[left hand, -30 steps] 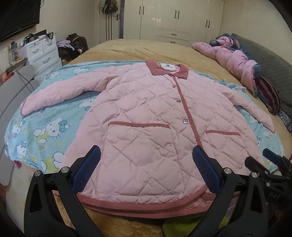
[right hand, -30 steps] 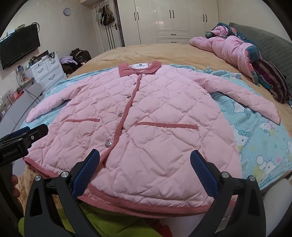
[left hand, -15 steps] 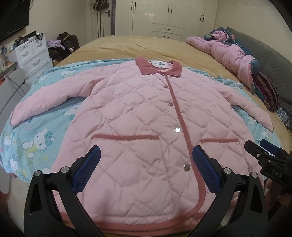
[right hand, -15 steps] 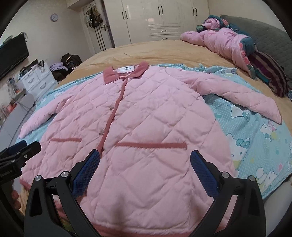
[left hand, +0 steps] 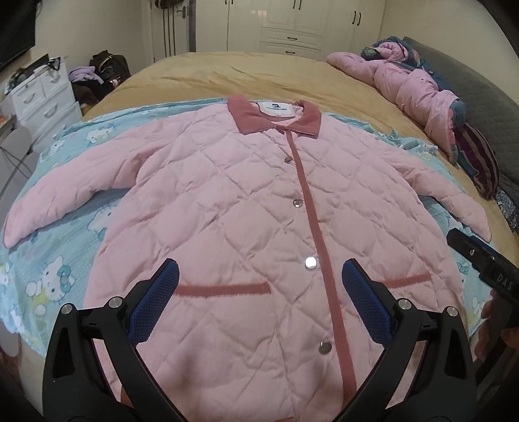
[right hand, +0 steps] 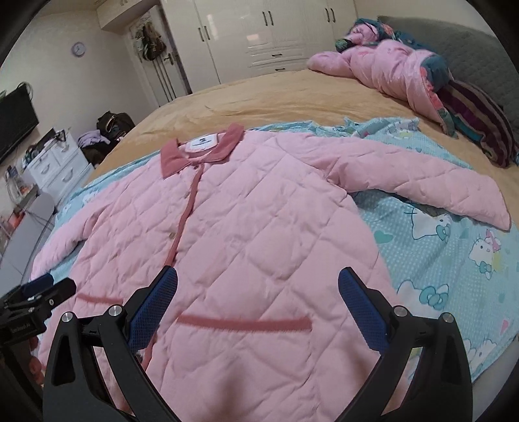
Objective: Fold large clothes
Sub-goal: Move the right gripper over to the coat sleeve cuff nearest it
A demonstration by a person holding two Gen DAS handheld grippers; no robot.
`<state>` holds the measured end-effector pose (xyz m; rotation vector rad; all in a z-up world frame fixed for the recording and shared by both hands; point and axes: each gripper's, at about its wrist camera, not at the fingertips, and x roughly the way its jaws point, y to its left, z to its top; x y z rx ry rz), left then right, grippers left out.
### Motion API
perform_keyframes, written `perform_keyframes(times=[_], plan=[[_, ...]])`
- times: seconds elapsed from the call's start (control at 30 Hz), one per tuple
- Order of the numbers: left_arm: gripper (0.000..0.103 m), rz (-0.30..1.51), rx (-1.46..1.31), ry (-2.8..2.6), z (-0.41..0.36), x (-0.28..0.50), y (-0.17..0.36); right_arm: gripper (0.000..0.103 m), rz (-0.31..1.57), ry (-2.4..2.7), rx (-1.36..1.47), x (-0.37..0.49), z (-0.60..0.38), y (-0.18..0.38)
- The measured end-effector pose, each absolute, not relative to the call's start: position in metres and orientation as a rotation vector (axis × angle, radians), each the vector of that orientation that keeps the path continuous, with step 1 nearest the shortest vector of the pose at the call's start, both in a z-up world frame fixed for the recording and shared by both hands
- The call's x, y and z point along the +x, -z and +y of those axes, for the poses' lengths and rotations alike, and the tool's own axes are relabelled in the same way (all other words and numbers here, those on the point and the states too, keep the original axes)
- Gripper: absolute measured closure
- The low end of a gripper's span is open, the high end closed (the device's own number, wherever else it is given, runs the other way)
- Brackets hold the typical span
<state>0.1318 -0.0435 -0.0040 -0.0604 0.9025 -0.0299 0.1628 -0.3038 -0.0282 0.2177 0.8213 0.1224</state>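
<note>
A pink quilted jacket (left hand: 246, 207) with a dark pink collar lies flat and buttoned, front up, on a blue Hello Kitty sheet (left hand: 61, 259), both sleeves spread out. It also shows in the right wrist view (right hand: 259, 233). My left gripper (left hand: 259, 282) is open and empty above the jacket's lower front, near the left pocket. My right gripper (right hand: 258, 292) is open and empty above the right pocket. The right sleeve (right hand: 421, 181) stretches out over the sheet (right hand: 454, 259). The jacket's hem is hidden below both views.
The sheet lies on a tan bedspread (left hand: 259, 78). A pink duvet (left hand: 405, 84) and a striped pillow (left hand: 480, 159) sit at the bed's right side. A white drawer unit (left hand: 42, 100), bags and wardrobes (left hand: 292, 22) stand beyond. The other gripper shows at each view's edge (left hand: 480, 259) (right hand: 35, 295).
Both grippers have moved forward over the jacket, from its hem up to pocket level. The hem has dropped out of view. The jacket has not moved.
</note>
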Motion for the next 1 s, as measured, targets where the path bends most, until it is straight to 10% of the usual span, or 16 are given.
perform_keyframes(times=[1.0], plan=[[0.009,0.967,-0.001,0.048,-0.101,0.271,0.016,0.004,0.886,0.445,0.751,0.25,-0.588,0.118]])
